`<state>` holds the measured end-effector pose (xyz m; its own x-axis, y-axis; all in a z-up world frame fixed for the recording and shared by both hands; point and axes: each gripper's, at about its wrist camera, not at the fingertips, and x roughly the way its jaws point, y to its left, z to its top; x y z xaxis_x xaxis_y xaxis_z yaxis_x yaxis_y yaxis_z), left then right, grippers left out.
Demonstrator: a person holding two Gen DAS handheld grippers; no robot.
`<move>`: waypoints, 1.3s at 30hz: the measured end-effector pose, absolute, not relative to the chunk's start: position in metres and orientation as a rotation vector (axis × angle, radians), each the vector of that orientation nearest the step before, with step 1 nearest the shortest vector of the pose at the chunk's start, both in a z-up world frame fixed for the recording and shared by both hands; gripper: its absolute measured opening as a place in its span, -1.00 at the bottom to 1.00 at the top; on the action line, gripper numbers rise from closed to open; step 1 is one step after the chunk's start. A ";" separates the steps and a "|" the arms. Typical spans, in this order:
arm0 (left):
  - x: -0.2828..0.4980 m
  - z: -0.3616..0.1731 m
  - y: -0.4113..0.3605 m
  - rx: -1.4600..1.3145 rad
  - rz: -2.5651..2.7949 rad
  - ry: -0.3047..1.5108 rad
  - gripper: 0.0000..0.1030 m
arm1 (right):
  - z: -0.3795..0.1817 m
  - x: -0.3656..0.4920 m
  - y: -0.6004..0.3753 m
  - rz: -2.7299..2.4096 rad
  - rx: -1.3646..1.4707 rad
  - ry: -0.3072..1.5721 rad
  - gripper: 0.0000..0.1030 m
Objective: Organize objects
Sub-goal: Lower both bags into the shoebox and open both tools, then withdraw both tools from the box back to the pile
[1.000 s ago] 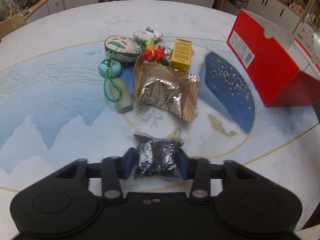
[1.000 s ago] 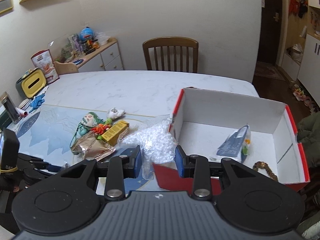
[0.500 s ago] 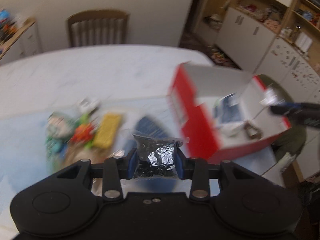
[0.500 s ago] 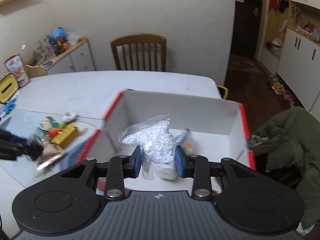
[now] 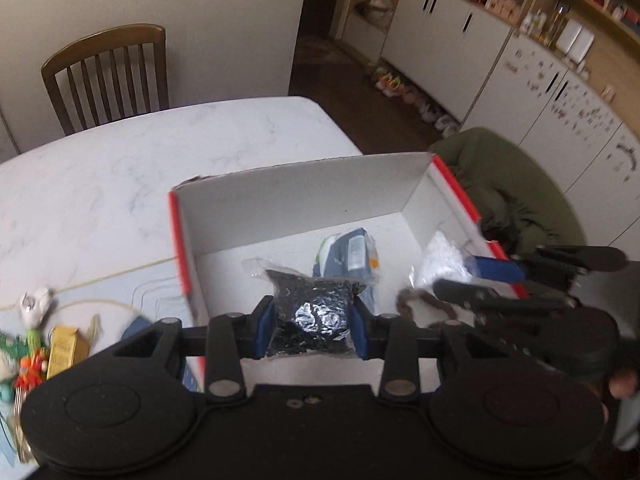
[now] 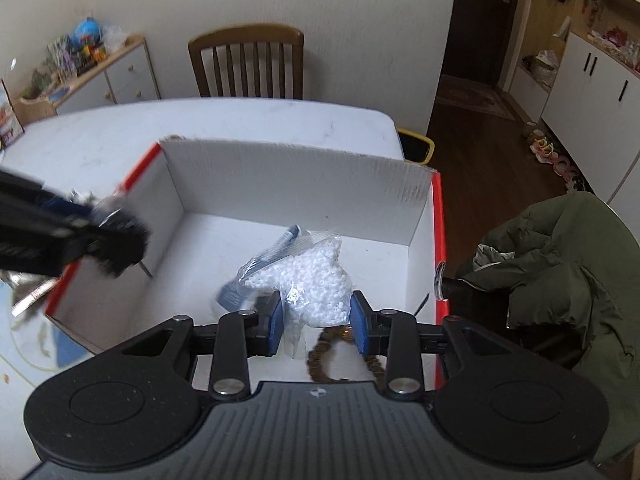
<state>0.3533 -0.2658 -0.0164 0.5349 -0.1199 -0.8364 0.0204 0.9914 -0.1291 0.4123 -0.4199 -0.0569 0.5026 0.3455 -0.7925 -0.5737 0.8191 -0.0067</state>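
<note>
My left gripper (image 5: 313, 330) is shut on a bag of black beads (image 5: 310, 322), held over the near left part of the red box (image 5: 280, 206) with a white inside. My right gripper (image 6: 317, 322) is shut on a bag of white beads (image 6: 316, 284), held above the box's (image 6: 288, 176) floor near its right side. In the box lie a blue-grey packet (image 5: 352, 250) and a brown bead bracelet (image 6: 320, 360). The right gripper (image 5: 460, 276) shows at the box's right wall in the left wrist view. The left gripper (image 6: 108, 240) shows blurred over the box's left wall.
On the white table (image 5: 120, 168) left of the box lie a yellow carton (image 5: 66, 350), a red-green toy (image 5: 30, 362) and a white trinket (image 5: 34, 304). A wooden chair (image 6: 248, 64) stands behind the table. A green jacket (image 6: 568, 272) lies right of the box.
Both grippers have swung from the pile side of the table to over the red box, each still carrying its bag. The left one rose off the table with the black beads.
</note>
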 end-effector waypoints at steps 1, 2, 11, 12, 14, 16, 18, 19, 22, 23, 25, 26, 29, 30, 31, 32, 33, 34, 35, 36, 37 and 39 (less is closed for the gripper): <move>0.361 -0.021 -0.269 -0.088 -0.072 1.013 -0.28 | -0.060 0.415 -0.419 0.564 -0.297 0.891 -0.35; 0.370 -0.025 -0.273 -0.070 -0.065 1.024 -0.27 | -0.063 0.418 -0.417 0.568 -0.307 0.901 -0.35; 0.416 -0.075 -0.289 0.071 -0.043 1.119 -0.27 | -0.092 0.433 -0.405 0.602 -0.416 0.974 -0.35; 0.420 -0.080 -0.290 0.079 -0.042 1.131 -0.27 | -0.095 0.434 -0.403 0.606 -0.423 0.980 -0.35; 0.425 -0.087 -0.292 0.094 -0.043 1.151 -0.27 | -0.099 0.437 -0.401 0.615 -0.434 0.991 -0.34; 0.429 -0.094 -0.293 0.107 -0.048 1.173 -0.27 | -0.103 0.438 -0.398 0.624 -0.445 1.004 -0.33; 0.434 -0.102 -0.295 0.122 -0.047 1.204 -0.27 | -0.107 0.439 -0.395 0.628 -0.463 1.015 -0.33; 0.435 -0.105 -0.294 0.126 -0.048 1.223 -0.27 | -0.108 0.439 -0.394 0.629 -0.468 1.021 -0.33; 0.440 -0.112 -0.293 0.125 -0.043 1.255 -0.25 | -0.111 0.441 -0.394 0.634 -0.468 1.031 -0.32; 0.440 -0.114 -0.292 0.120 -0.042 1.264 -0.25 | -0.112 0.442 -0.395 0.637 -0.466 1.036 -0.31; 0.441 -0.116 -0.290 0.110 -0.040 1.272 -0.21 | -0.112 0.442 -0.396 0.634 -0.457 1.039 -0.31; 0.440 -0.116 -0.289 0.105 -0.040 1.274 -0.17 | -0.112 0.442 -0.397 0.633 -0.453 1.036 -0.31; 0.438 -0.114 -0.285 0.082 -0.045 1.267 0.19 | -0.108 0.438 -0.401 0.646 -0.441 1.020 -0.14; 0.437 -0.111 -0.285 0.077 -0.042 1.252 0.31 | -0.107 0.436 -0.402 0.657 -0.435 1.014 -0.09; 0.435 -0.108 -0.284 0.070 -0.041 1.237 0.33 | -0.105 0.434 -0.403 0.662 -0.431 1.007 -0.07; 0.433 -0.105 -0.283 0.060 -0.047 1.229 0.34 | -0.103 0.431 -0.405 0.667 -0.428 0.997 -0.03; 0.431 -0.102 -0.283 0.046 -0.057 1.220 0.34 | -0.101 0.428 -0.406 0.666 -0.427 0.988 -0.02; 0.428 -0.099 -0.282 0.036 -0.063 1.209 0.35 | -0.099 0.426 -0.407 0.662 -0.425 0.982 -0.01; 0.425 -0.095 -0.281 0.026 -0.065 1.197 0.38 | -0.096 0.423 -0.408 0.660 -0.420 0.974 0.01; 0.421 -0.091 -0.279 0.015 -0.069 1.186 0.39 | -0.094 0.421 -0.410 0.662 -0.411 0.966 0.02; 0.418 -0.087 -0.278 0.004 -0.075 1.174 0.39 | -0.091 0.419 -0.411 0.662 -0.403 0.960 0.02; 0.411 -0.078 -0.278 -0.012 -0.087 1.147 0.40 | -0.085 0.414 -0.415 0.659 -0.386 0.948 0.02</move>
